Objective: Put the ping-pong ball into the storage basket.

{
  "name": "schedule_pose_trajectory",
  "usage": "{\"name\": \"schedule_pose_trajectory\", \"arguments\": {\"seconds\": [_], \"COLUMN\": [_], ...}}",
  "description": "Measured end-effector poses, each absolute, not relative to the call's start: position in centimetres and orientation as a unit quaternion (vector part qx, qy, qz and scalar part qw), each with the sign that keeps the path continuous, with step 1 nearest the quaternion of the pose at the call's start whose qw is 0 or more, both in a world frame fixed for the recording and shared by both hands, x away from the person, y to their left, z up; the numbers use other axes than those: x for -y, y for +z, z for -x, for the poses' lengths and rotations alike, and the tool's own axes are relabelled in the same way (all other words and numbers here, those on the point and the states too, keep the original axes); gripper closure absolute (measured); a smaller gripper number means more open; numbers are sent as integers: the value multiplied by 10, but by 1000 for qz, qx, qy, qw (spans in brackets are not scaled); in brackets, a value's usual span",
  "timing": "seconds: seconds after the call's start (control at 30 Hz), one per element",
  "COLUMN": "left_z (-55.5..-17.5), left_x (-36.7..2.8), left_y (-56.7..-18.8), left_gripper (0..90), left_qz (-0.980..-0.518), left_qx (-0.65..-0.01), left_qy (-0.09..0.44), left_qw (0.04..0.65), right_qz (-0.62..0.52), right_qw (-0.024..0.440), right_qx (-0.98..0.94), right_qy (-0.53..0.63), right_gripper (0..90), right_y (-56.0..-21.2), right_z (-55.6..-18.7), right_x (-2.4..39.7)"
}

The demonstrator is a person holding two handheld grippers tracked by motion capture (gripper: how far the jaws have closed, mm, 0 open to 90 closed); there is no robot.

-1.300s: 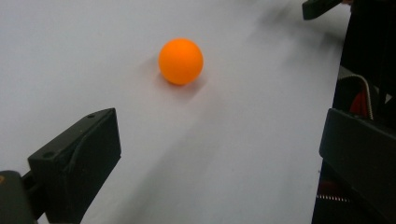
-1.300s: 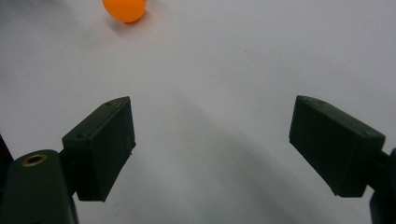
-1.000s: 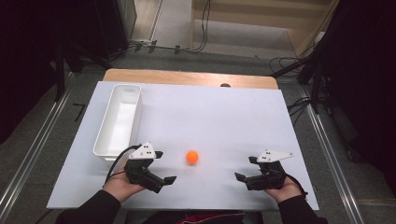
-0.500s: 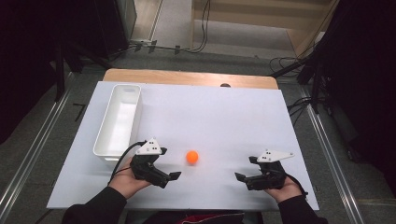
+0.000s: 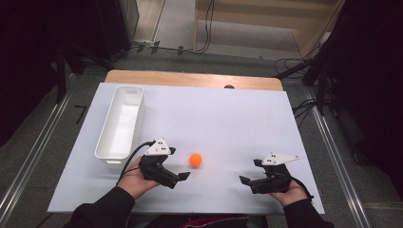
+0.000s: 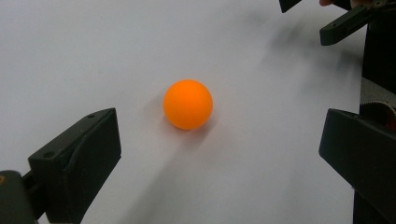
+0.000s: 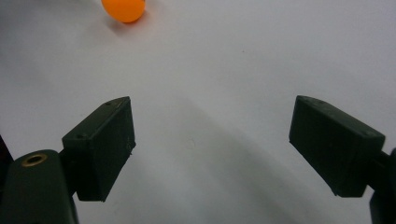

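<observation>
- The white table (image 5: 228,123) is bright, and the room around it is very dark.
- The orange ball (image 6: 188,103) looks sharp and throws a soft grey shadow toward the left gripper (image 6: 219,154).
- That gripper's black jaws look a bit fuzzy up close.
- Faint shadows lie between the right gripper's (image 7: 212,140) jaws.
- No glare anywhere.

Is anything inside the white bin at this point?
The white bin looks empty in the high view: its pale floor shows bare. The strip just inside its near wall is hidden by the rim. The orange ball sits on the table, ahead of the open left gripper.
</observation>
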State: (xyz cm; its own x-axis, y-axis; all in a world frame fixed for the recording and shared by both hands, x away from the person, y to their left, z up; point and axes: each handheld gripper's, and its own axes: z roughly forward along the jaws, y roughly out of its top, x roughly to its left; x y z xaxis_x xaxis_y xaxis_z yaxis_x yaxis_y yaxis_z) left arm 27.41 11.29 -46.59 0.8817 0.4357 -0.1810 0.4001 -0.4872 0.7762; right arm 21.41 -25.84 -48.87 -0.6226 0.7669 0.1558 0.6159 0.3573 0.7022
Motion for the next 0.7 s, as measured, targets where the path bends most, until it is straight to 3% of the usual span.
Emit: {"name": "schedule_pose_trajectory", "arguments": {"seconds": [0.7], "left_z": [-281], "left_x": [-97], "left_y": [-470], "left_gripper": [0], "left_qz": [-874], "left_qx": [-235], "left_qy": [20], "left_qw": [426], "right_qz": [-418], "right_qw": [102], "right_qx": [-821], "right_qy": [377], "right_gripper": [129], "right_y": [-489], "right_z": [-214], "right_x": [258]}}
